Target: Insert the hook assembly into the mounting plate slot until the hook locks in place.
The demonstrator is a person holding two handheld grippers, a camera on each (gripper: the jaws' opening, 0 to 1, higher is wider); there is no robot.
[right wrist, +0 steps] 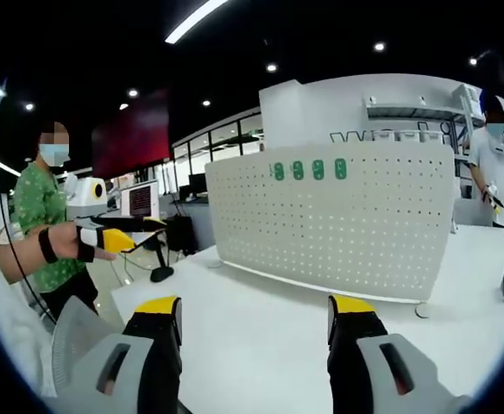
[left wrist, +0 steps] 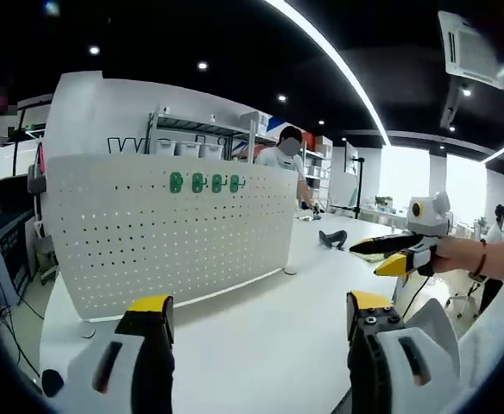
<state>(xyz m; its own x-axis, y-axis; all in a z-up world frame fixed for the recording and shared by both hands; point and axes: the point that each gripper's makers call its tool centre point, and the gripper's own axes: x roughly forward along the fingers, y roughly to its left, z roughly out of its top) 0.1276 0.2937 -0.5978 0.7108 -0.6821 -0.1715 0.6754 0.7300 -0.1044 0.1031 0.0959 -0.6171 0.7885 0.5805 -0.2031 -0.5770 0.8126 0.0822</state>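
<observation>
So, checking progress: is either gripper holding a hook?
No, the left gripper and right gripper both stand open and empty above the white table.

Legible text: almost none. Large dark letters on the white wall (left wrist: 105,112) behind the pegboard (left wrist: 166,233); only their tops clear the board's upper edge. In the left gripper view the first reads as "W", the rest is cut off. In the right gripper view the same row of letter tops cannot be read. Green tags (left wrist: 205,182) on the pegboard: markings too small to read.
</observation>
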